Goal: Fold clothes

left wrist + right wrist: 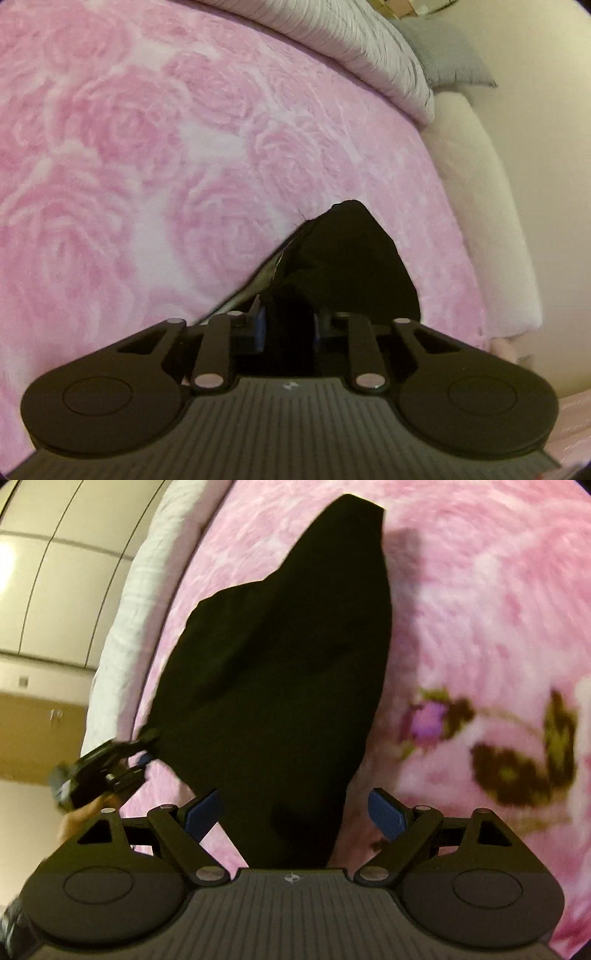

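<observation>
A black garment (280, 672) lies bunched on the pink rose blanket (480, 590). In the left wrist view my left gripper (288, 325) is shut on a corner of the black garment (351, 258), with a light inner edge showing at its left side. The left gripper also shows in the right wrist view (144, 755), at the garment's left edge. My right gripper (295, 812) is open, its blue pads (386, 812) spread to either side of the garment's near end, gripping nothing.
The pink rose blanket (147, 147) covers the bed. A striped grey pillow (351, 48) and a grey cushion (454, 62) lie at the far end. A white mattress edge (491, 221) borders the blanket, also seen in the right wrist view (136, 602). A wall lies beyond.
</observation>
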{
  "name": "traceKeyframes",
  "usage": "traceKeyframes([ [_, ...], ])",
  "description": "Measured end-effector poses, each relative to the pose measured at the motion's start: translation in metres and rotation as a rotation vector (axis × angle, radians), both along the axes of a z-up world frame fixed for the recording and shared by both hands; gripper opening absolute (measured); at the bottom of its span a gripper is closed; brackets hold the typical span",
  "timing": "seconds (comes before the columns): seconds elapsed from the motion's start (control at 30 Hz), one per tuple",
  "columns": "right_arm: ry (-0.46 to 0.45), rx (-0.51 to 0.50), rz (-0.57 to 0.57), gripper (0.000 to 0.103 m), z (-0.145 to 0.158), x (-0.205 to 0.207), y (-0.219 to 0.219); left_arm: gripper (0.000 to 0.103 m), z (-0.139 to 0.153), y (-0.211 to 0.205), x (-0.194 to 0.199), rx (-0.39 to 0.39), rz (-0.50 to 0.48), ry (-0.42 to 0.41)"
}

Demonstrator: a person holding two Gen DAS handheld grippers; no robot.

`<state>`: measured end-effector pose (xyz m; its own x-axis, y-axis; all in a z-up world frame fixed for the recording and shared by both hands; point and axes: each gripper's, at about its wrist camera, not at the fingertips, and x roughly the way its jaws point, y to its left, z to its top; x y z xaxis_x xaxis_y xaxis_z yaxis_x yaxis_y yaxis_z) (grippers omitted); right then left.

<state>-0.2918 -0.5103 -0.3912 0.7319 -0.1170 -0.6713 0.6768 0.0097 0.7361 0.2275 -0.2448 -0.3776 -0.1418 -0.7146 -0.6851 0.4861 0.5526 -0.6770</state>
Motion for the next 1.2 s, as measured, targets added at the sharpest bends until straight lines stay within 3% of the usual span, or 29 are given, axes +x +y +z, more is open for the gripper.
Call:
traceKeyframes([
  [0.07, -0.008, 0.025, -0.019, 0.088, -0.008, 0.008, 0.002, 0.018, -0.013, 0.002, 0.004, 0.013, 0.018, 0.039],
  [0.13, 0.002, 0.039, -0.027, 0.079, -0.014, 0.018, 0.003, 0.018, -0.019, -0.002, 0.007, 0.029, 0.020, 0.053],
  [0.2, 0.038, 0.038, -0.029, 0.041, -0.019, 0.026, 0.001, 0.018, -0.015, -0.005, 0.005, 0.036, 0.005, 0.051],
  [0.23, 0.049, 0.045, -0.041, 0.030, -0.021, 0.025, -0.001, 0.017, -0.009, -0.004, 0.001, 0.034, -0.012, 0.044],
  [0.27, 0.053, 0.044, -0.043, 0.011, -0.019, 0.022, -0.002, 0.017, -0.003, -0.004, -0.002, 0.033, -0.029, 0.037],
  [0.33, 0.057, 0.037, -0.038, 0.007, -0.015, 0.012, -0.004, 0.017, -0.001, 0.000, -0.006, 0.041, -0.052, 0.030],
  [0.43, 0.071, 0.030, -0.019, 0.005, -0.015, 0.007, -0.005, 0.020, -0.022, 0.007, -0.003, 0.076, -0.057, 0.039],
  [0.47, 0.072, 0.028, -0.015, 0.005, -0.017, 0.010, -0.005, 0.021, -0.032, 0.007, 0.002, 0.085, -0.056, 0.044],
  [0.53, 0.082, 0.008, 0.016, 0.014, -0.019, 0.018, -0.006, 0.024, -0.038, 0.002, 0.008, 0.096, -0.060, 0.056],
  [0.6, 0.088, -0.003, 0.022, 0.039, -0.017, 0.021, -0.006, 0.034, -0.033, -0.001, 0.012, 0.119, -0.086, 0.034],
  [0.73, 0.076, -0.022, 0.006, 0.053, -0.015, 0.020, -0.007, 0.062, -0.025, -0.005, 0.013, 0.170, -0.131, -0.043],
  [0.9, 0.024, -0.058, -0.036, 0.067, -0.018, 0.025, -0.018, 0.064, -0.040, 0.001, 0.016, 0.175, -0.094, 0.030],
  [0.97, -0.004, -0.063, -0.060, 0.075, -0.023, 0.029, -0.027, 0.070, -0.049, 0.002, 0.016, 0.162, -0.062, 0.067],
  [1.07, -0.047, -0.064, -0.105, 0.077, -0.030, 0.029, -0.035, 0.069, -0.057, 0.003, 0.016, 0.134, 0.001, 0.120],
  [1.1, -0.064, -0.062, -0.123, 0.081, -0.032, 0.029, -0.037, 0.064, -0.058, 0.003, 0.015, 0.121, 0.013, 0.136],
  [1.17, -0.080, -0.068, -0.137, 0.082, -0.034, 0.032, -0.043, 0.042, -0.058, 0.003, 0.013, 0.105, 0.031, 0.160],
  [1.2, -0.077, -0.081, -0.133, 0.082, -0.033, 0.031, -0.047, 0.038, -0.055, 0.004, 0.011, 0.093, 0.032, 0.158],
])
